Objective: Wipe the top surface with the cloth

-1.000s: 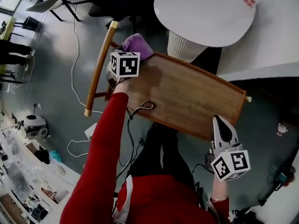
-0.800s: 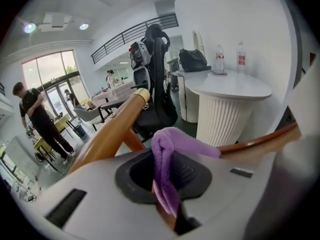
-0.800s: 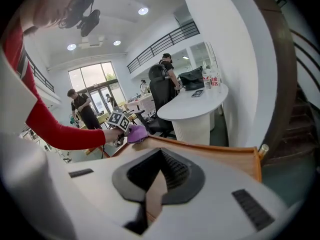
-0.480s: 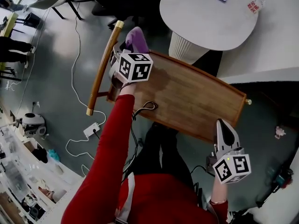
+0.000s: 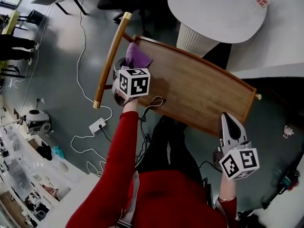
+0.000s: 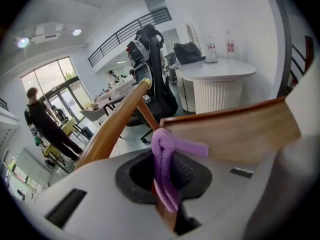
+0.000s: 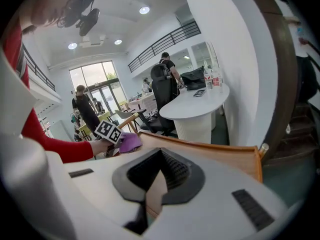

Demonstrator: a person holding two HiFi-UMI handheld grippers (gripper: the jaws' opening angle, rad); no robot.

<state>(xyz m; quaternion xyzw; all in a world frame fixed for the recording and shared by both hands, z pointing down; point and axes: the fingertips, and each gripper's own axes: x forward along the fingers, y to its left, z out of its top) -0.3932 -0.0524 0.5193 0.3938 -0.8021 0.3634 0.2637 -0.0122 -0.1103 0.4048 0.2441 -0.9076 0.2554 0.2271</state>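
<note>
Pinching the purple cloth [image 5: 137, 56] between closed jaws, the left gripper [image 5: 129, 66] pressed it on the wooden top surface [image 5: 199, 89] at the far-left corner. Bare wood ran off rightward along the top's long axis, so the stroke likely went that way. The right gripper [image 5: 231, 127], jaws together and empty, hung off the near-right edge, well apart from the cloth.

Purple cloth [image 5: 137, 56], brown wood-grain top [image 5: 199, 91], red sleeve [image 5: 118, 151], white table [image 5: 213, 13]
</note>
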